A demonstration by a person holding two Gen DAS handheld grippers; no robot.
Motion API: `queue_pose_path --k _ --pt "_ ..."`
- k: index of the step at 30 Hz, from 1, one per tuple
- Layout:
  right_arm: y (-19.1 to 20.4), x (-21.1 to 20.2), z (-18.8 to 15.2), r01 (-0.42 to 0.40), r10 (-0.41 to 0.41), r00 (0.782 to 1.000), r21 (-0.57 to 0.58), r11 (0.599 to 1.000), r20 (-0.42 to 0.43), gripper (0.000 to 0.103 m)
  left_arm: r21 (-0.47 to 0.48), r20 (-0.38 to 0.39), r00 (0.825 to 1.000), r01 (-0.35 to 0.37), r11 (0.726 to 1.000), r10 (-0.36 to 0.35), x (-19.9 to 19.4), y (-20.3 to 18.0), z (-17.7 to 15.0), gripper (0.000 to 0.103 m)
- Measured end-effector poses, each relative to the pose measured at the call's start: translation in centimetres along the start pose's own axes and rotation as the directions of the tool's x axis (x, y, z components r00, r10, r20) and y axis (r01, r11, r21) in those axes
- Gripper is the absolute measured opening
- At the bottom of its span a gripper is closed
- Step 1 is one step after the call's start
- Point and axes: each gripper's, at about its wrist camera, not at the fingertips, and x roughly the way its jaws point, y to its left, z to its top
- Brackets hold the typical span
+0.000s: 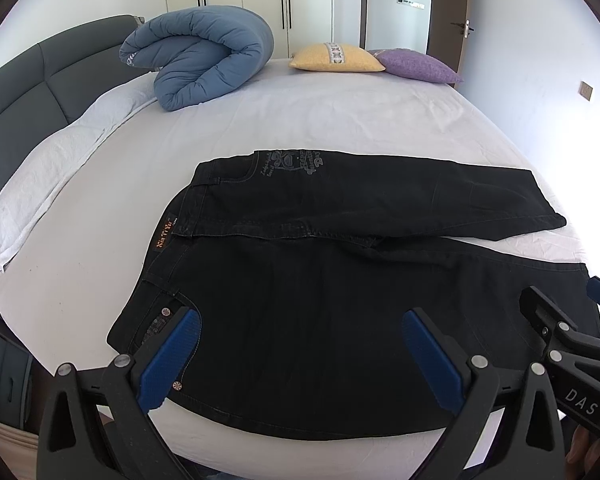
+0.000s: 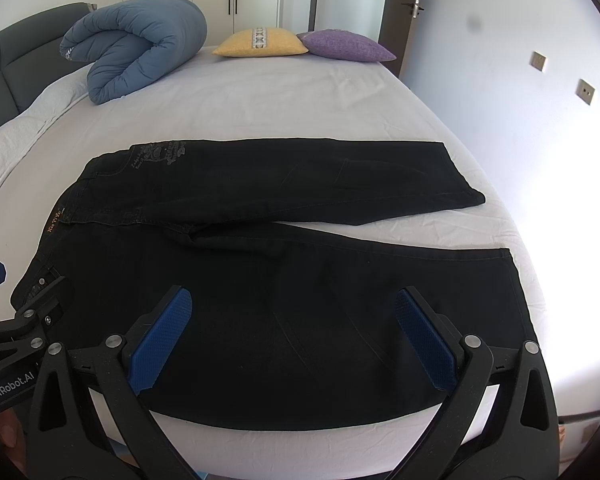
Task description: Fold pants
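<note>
Readable markings:

- "DAS", white capitals on the black body of the right gripper (image 1: 572,312), seen at the right edge of the left wrist view.
- "GenRobot.AI", white lettering on the black body of the left gripper (image 2: 4,280), seen at the left edge of the right wrist view.
- Waistband label (image 1: 165,235) on the black pants (image 1: 320,312): orange lettering, roughly "Xin Yi Ya", not sharp.
- Grey printed emblem (image 1: 294,162) near the pants' waistband: lettering too small to read.
</note>
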Motion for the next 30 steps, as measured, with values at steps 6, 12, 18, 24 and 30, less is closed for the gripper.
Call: queue_pose_path --k 6,12,18,24,30 --pt "0.06 -0.20 -0.08 0.003 -0.003 1.000 0.002 1.000 0.002 0.103 0.001 0.000 1.000 -0.003 1.000 0.003 0.01 0.06 -0.03 0.103" --pt "-0.05 -0.17 -0.05 0.001 -0.001 1.000 0.002 1.000 0.002 0.103 0.002 -0.001 1.000 -0.007 1.000 0.007 0.08 0.25 -0.06 0.103" --pt "-0.07 -0.20 -0.05 0.001 -0.001 1.000 0.002 1.000 0.003 0.103 0.004 -0.003 1.000 -0.013 1.000 0.013 0.28 0.35 -0.07 0.103" --pt "-0.06 -0.17 -0.04 0.001 -0.001 1.000 0.001 1.000 0.001 0.103 0.003 -0.004 1.000 -0.014 1.000 0.014 0.26 0.53 -0.19 0.103" --pt "-0.07 -0.18 -0.07 0.001 -0.001 1.000 0.002 1.000 0.000 0.103 0.004 -0.005 1.000 -0.015 1.000 0.015 0.26 0.46 -0.16 0.103"
